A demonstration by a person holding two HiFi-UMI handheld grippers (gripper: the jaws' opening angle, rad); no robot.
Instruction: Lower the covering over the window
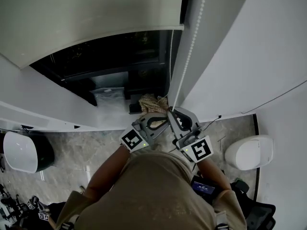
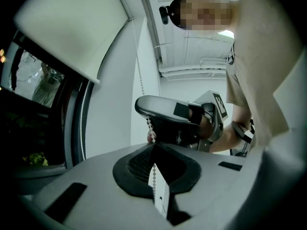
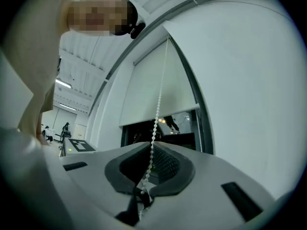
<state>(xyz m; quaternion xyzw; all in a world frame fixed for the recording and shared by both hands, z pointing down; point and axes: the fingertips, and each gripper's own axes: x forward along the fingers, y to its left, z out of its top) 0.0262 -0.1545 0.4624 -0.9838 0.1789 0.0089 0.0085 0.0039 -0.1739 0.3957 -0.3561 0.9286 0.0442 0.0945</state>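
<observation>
The left gripper is clenching the white bead chain, its jaws pressing together on the beads. The right gripper is sitting just above it on the same chain, jaws standing a sliver apart with the beads running loosely between them. The pale roller blind is hanging partway down the dark window, covering its upper part only. Both marker cubes are showing black-and-white square patterns.

Bead chain top out of view
</observation>
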